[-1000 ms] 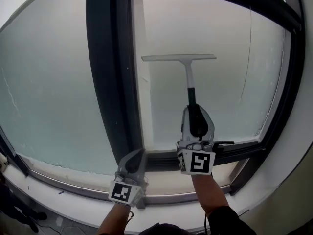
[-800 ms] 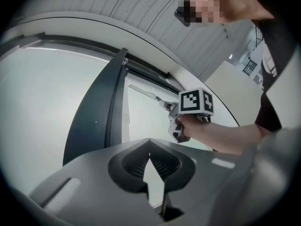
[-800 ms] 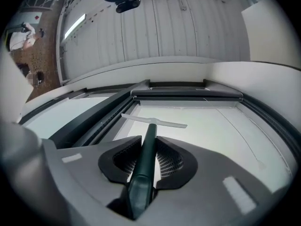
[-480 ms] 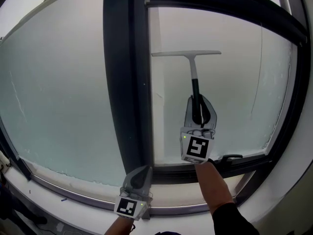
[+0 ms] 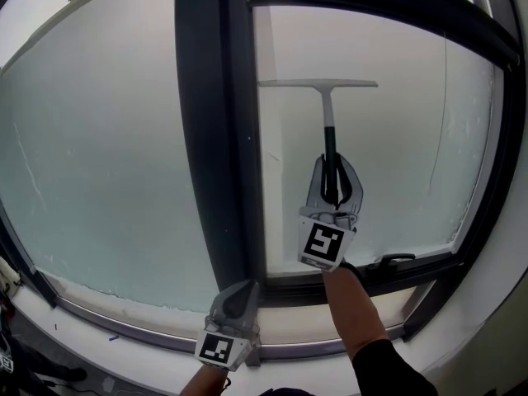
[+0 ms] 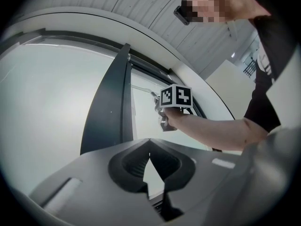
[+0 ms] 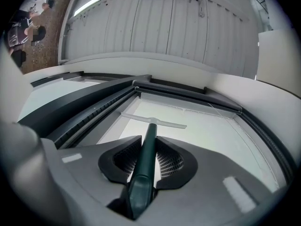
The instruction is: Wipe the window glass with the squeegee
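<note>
A squeegee [image 5: 327, 110] with a pale T-shaped blade [image 5: 318, 83] and a dark green handle [image 7: 145, 161] lies against the right window pane [image 5: 396, 139]. My right gripper [image 5: 333, 190] is shut on that handle, below the blade, in the middle of the pane. In the right gripper view the blade [image 7: 154, 121] sits across the glass ahead of the jaws. My left gripper [image 5: 235, 302] hangs low by the sill, at the foot of the dark mullion [image 5: 210, 130], shut with nothing in it. Its own view shows the jaws' tips touching [image 6: 151, 155].
A wide frosted pane [image 5: 91, 155] fills the left side. A dark frame [image 5: 495, 139] borders the right pane, with a window handle [image 5: 394, 261] on the bottom rail. A pale sill [image 5: 124, 324] runs below. A person's forearm [image 6: 211, 131] crosses the left gripper view.
My right gripper has carried the squeegee upward on the right pane. The left gripper has stayed low by the sill.
</note>
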Tool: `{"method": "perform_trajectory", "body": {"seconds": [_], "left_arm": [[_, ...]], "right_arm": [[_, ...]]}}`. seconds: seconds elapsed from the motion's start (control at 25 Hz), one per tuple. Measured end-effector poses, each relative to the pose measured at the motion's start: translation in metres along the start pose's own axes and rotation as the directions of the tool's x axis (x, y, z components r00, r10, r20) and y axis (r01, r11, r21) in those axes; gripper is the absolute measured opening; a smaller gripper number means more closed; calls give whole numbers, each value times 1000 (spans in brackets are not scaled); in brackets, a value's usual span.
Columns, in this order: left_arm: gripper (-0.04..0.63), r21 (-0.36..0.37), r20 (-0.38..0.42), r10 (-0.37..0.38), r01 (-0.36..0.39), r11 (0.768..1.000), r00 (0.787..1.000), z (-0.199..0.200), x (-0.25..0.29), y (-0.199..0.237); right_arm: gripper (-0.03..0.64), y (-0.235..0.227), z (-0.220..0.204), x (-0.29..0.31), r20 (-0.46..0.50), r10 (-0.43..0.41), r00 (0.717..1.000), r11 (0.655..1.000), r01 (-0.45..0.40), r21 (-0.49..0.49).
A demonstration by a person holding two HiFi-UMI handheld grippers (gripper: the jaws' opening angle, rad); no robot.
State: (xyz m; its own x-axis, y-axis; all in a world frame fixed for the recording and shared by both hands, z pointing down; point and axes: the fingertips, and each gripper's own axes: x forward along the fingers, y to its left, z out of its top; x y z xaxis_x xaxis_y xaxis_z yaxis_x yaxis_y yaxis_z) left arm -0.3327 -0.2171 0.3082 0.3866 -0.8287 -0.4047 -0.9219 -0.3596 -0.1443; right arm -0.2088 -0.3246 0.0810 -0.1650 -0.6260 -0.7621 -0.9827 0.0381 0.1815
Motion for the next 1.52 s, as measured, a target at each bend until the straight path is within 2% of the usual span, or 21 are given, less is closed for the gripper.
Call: {"method": "perform_trajectory", "body": {"seconds": [0.24, 0.52, 0.84, 1.24, 1.52], "left_arm": [[-2, -8, -2, -22, 22, 1000, 1000, -2, -3, 1], [-2, -31, -4, -25, 25, 999, 1000, -5, -2, 2], [-2, -43, 29, -19, 21, 999, 999, 0, 5, -4], [-2, -82, -4, 24, -25, 996, 1000, -14, -6, -1], [-2, -96, -30, 29, -31, 995, 999, -23, -12, -5]], "right_arm": [[97, 3, 3, -6, 19, -22, 1000, 1000, 21, 19], [97, 6, -5, -21, -11, -25, 1000, 1000, 25, 17], [97, 9, -13, -38, -34, -12, 999, 999, 13, 32], [97, 12, -25, -58, -50, 12, 999, 1000, -11, 20], [97, 13, -33, -69, -73, 14, 997, 1000, -15, -8]]}}
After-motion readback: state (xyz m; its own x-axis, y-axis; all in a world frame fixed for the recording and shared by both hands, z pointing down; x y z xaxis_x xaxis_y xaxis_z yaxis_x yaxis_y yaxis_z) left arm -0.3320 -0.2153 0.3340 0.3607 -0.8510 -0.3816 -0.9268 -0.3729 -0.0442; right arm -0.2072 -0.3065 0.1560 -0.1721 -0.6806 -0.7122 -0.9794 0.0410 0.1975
